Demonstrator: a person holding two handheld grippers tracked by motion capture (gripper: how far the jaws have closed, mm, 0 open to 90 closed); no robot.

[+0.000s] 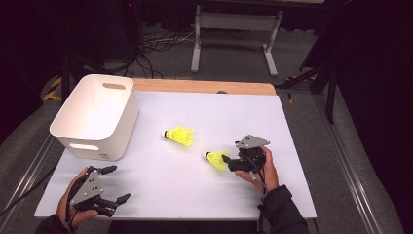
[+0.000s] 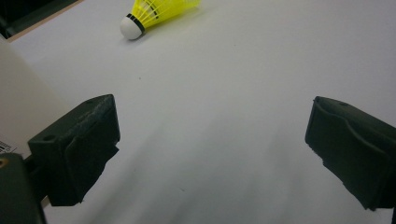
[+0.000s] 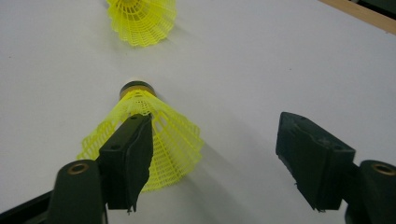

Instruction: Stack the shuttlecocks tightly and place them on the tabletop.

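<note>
While the left gripper (image 1: 109,184) is held idle with its jaws spread wide over the bare near-left part of the white table mat (image 1: 292,126), the work is seen at the right: the right gripper (image 1: 229,160) is brought up against the nearer yellow plastic-mesh shuttlecock (image 1: 215,159), which lies on its side on the mat just ahead of the right hand (image 1: 260,173). In the right gripper view the jaws stand open — one black jaw is laid over the shuttlecock's (image 3: 149,140) yellow skirt, the other is well apart from it on the far side, so nothing is pinched. Whether the near jaw actually touches the mesh cannot be told.

A second yellow shuttlecock with a white cork tip (image 1: 179,136) is seen lying near the middle of the mat, between the right gripper and the white plastic bin with cut-out handles (image 1: 97,119) at the far left corner; its tip is also caught in the left gripper view (image 2: 154,14).

The step in hand is judged to be the approach for a pick-up — the skirt is off-centre between the jaws. The next move calls for the gripper to be shifted sideways until the mesh is centred, then closed gently, since the thin skirt is likely to crumple under a hard squeeze.
</note>
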